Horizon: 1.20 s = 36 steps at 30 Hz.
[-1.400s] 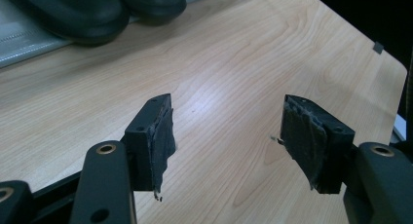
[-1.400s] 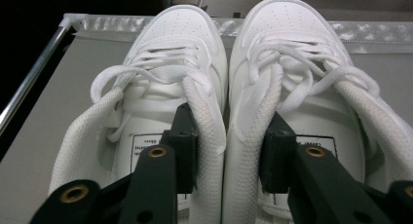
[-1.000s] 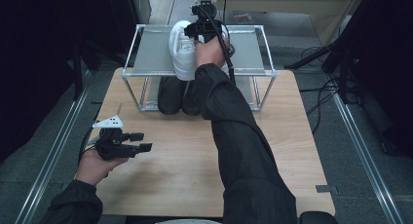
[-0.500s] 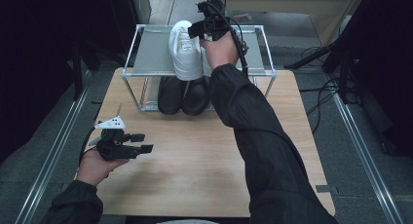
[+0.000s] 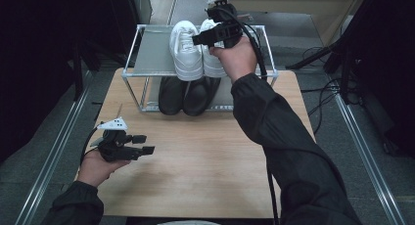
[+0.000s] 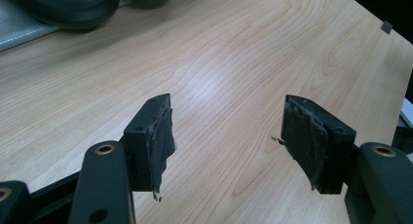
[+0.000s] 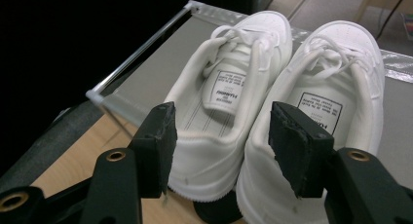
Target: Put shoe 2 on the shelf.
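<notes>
Two white sneakers (image 5: 186, 51) stand side by side on the top shelf of a metal-framed rack (image 5: 151, 54). Under them sits a pair of black shoes (image 5: 188, 95). My right gripper (image 5: 204, 25) hovers over the heel of the right sneaker (image 5: 213, 66), open. Its jaws have just been closing a little, with nothing gripped between them. In the right gripper view the gripper (image 7: 221, 136) frames the heels of the left sneaker (image 7: 229, 83) and right sneaker (image 7: 331, 87). My left gripper (image 5: 146, 143) is held open above the table's front left, empty (image 6: 226, 136).
The rack stands at the far edge of the wooden table (image 5: 205, 156). The black shoes' toes (image 6: 63, 5) reach out toward the table's middle. Cables (image 5: 313, 54) lie on the floor to the right, and metal rails (image 5: 54, 151) run along both sides.
My right hand has shifted to the right above the white sneakers and lifted slightly, the forearm swinging right with it. The left hand has stayed put.
</notes>
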### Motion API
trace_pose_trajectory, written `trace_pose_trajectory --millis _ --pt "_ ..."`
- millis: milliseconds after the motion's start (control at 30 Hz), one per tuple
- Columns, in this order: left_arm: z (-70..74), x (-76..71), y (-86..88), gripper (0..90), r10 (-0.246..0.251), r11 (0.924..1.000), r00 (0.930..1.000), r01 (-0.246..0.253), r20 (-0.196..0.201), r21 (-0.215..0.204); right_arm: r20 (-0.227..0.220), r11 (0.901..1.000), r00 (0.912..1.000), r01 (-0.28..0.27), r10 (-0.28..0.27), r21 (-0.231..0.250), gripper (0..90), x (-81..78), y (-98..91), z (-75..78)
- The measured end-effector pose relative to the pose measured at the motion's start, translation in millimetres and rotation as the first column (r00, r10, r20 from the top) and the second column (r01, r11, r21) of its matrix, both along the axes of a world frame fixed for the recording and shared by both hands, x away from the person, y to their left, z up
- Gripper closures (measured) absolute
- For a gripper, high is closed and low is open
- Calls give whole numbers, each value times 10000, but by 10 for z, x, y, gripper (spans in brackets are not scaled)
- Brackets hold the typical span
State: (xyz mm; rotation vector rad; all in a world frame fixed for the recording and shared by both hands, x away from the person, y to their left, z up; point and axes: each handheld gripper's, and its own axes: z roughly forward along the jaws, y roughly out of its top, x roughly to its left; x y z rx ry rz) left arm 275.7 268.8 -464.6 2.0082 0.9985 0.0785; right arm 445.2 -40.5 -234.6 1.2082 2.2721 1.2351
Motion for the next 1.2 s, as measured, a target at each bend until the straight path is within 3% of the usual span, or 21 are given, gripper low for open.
trace_pose_trajectory --millis 333,467,667,733,1000,1200 --pt "-11 19 -17 364 -36 10000 10000 36 -30 31 38 9967 9971 -760 759 290 429 -287 -200 -88" --pt "-13 18 -14 364 -17 10000 10000 17 -12 47 57 9893 9928 -1198 1197 838 434 -361 -266 -220" --pt "-19 25 -9 364 25 10000 10000 -25 -47 66 322 9814 9831 -1818 1801 619 418 -482 -334 -390" --pt "-19 26 -11 364 -22 10000 10000 23 -61 94 400 9744 9774 -2101 2075 804 410 -519 -358 -444" --pt "-34 24 -15 360 -28 9999 10000 29 -93 127 287 9631 9683 -2496 2479 1010 405 -631 -439 -746" --pt "-47 25 -19 359 -43 9999 9999 44 -136 99 291 9549 9615 -2748 2732 1123 397 -684 -508 -1070"
